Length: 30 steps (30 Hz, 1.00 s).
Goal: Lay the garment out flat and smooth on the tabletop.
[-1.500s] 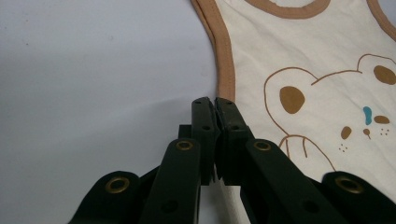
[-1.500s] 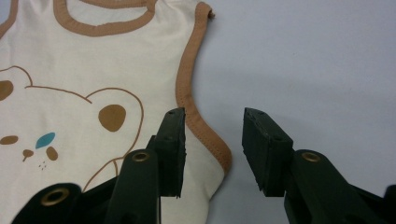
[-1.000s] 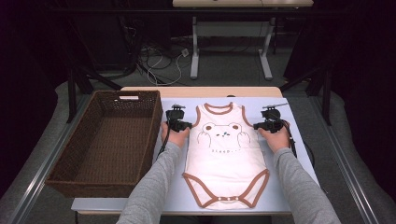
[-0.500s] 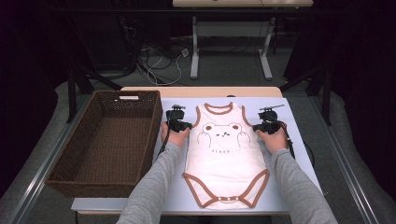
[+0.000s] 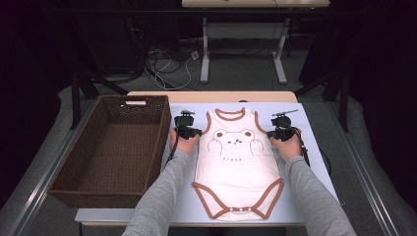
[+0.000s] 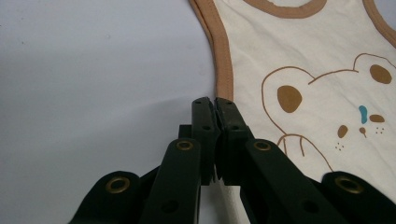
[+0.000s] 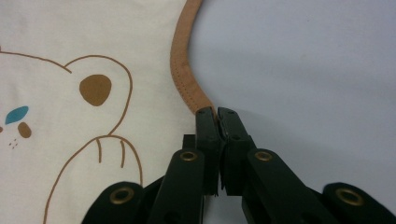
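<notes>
A cream baby bodysuit (image 5: 236,172) with brown trim and a bear print lies flat, neck away from me, on the pale mat (image 5: 307,162). My left gripper (image 5: 197,132) sits at the garment's left armhole. In the left gripper view it (image 6: 215,105) is shut, pinching the brown trim (image 6: 224,70) at its lower end. My right gripper (image 5: 271,133) rests at the right armhole. Its jaws have just been closing, and in the right gripper view it (image 7: 215,114) is pinched on the trim (image 7: 184,74). The bear face (image 6: 327,107) (image 7: 56,102) lies between the two grippers.
A dark wicker basket (image 5: 105,199) stands to the left of the mat, close to my left forearm (image 5: 162,196). Bare mat borders the garment on both sides. Beyond the table are desk legs and cables (image 5: 172,64) on the floor.
</notes>
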Each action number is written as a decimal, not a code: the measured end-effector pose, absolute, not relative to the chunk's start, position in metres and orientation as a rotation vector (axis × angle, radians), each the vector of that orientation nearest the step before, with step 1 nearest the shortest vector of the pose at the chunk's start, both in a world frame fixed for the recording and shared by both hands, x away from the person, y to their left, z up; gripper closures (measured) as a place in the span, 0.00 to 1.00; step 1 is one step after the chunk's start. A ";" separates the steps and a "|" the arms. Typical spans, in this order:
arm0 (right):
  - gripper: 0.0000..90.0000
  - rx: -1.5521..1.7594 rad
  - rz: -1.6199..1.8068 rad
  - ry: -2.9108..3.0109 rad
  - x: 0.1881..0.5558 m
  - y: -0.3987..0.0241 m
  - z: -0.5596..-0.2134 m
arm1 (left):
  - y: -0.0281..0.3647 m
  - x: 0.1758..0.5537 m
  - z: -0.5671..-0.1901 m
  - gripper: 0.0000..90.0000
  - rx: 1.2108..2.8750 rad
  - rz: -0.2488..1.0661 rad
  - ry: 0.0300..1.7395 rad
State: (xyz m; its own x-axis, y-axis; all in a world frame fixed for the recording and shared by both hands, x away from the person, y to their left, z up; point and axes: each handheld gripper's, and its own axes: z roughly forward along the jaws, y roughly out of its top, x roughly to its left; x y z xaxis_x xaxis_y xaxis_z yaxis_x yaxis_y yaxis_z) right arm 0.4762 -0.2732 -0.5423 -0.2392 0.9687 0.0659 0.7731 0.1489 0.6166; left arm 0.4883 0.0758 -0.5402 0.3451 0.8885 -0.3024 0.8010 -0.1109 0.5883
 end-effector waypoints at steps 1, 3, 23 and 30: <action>0.98 1.674 0.793 2.083 0.476 -0.273 -0.542 | 0.076 0.488 -0.540 0.97 1.925 0.164 1.475; 0.98 1.671 0.795 2.086 0.476 -0.273 -0.542 | 0.076 0.488 -0.540 0.97 1.922 0.163 1.472; 0.98 1.578 0.847 2.064 0.468 -0.273 -0.524 | 0.079 0.485 -0.533 0.97 1.901 0.167 1.446; 0.98 1.557 0.876 2.064 0.465 -0.272 -0.520 | 0.078 0.480 -0.527 0.97 1.901 0.156 1.414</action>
